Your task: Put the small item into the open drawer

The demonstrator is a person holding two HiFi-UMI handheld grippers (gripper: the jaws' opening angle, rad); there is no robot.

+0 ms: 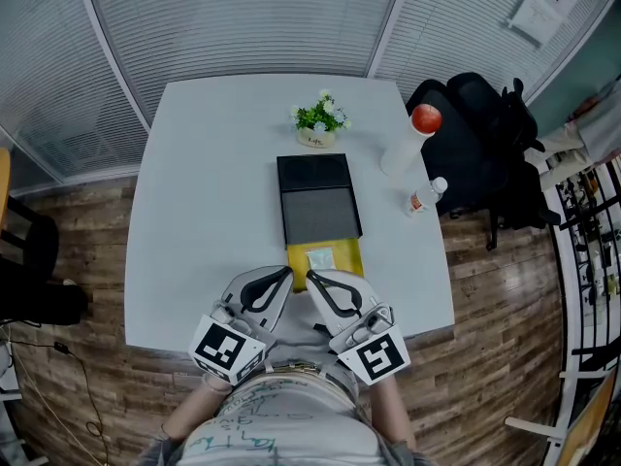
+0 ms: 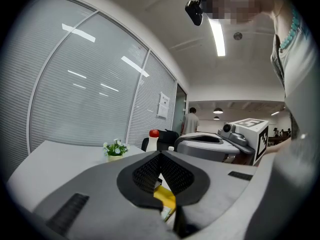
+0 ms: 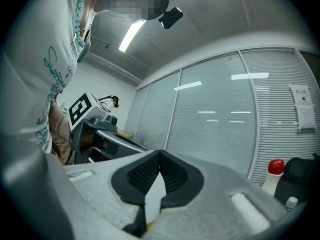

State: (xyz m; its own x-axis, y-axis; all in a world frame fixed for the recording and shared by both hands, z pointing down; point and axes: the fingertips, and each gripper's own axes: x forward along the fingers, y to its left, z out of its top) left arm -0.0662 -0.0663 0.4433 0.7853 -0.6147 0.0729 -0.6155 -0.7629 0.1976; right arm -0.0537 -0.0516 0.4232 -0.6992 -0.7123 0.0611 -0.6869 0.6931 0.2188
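A black drawer box (image 1: 316, 197) lies in the middle of the white table (image 1: 194, 192). Its yellow drawer (image 1: 349, 257) is pulled out toward me. A small pale packet (image 1: 321, 259) lies inside the drawer. My left gripper (image 1: 288, 273) and right gripper (image 1: 310, 276) sit side by side at the table's near edge, tips just in front of the drawer. Both are shut with nothing between the pads. In the left gripper view the shut left gripper (image 2: 160, 155) has the yellow drawer (image 2: 165, 196) showing below its tips. The right gripper (image 3: 160, 154) is equally shut in its own view.
A small potted plant (image 1: 320, 119) stands behind the box. A white bottle with a red cap (image 1: 412, 139) and a small bottle (image 1: 425, 197) are at the table's right edge, beside a black bag on a chair (image 1: 475, 134). Blinds cover the glass wall behind.
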